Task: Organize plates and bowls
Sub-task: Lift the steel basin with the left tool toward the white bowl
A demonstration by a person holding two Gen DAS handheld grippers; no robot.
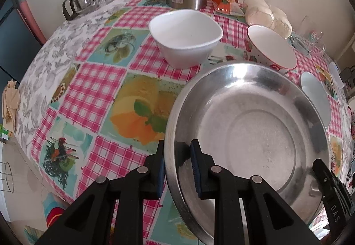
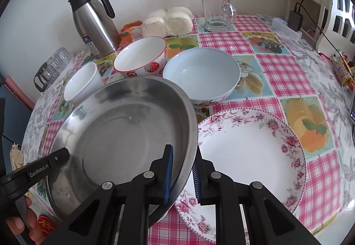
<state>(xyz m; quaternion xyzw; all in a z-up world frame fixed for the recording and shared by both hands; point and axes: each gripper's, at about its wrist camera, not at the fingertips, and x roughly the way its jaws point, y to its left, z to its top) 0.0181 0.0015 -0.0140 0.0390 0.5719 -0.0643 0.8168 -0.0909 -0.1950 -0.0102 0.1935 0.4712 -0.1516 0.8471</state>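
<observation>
Steel basin (image 1: 248,125) — wide, shallow, dull scuffed metal — left gripper (image 1: 177,169) and right gripper (image 2: 183,175) each have jaws clamped on opposite rim walls. It overlaps the floral plate (image 2: 255,151) (contact unclear) on the checked surface (image 1: 95,89); white bowl (image 1: 185,38), strawberry bowl (image 2: 139,56), blue bowl (image 2: 202,71) just behind.

We've got the steel basin (image 2: 124,134) tilted, wide and shallow with a dull scuffed bottom, its right rim lapping over the floral plate (image 2: 250,156). That plate is white with pink roses round the edge, lying flat near the desk's front edge. Behind, towards the back edge, three bowls stand upright and empty: a plain white bowl (image 1: 185,38), a strawberry-print bowl (image 2: 142,56), and a pale blue bowl (image 2: 203,71).
</observation>
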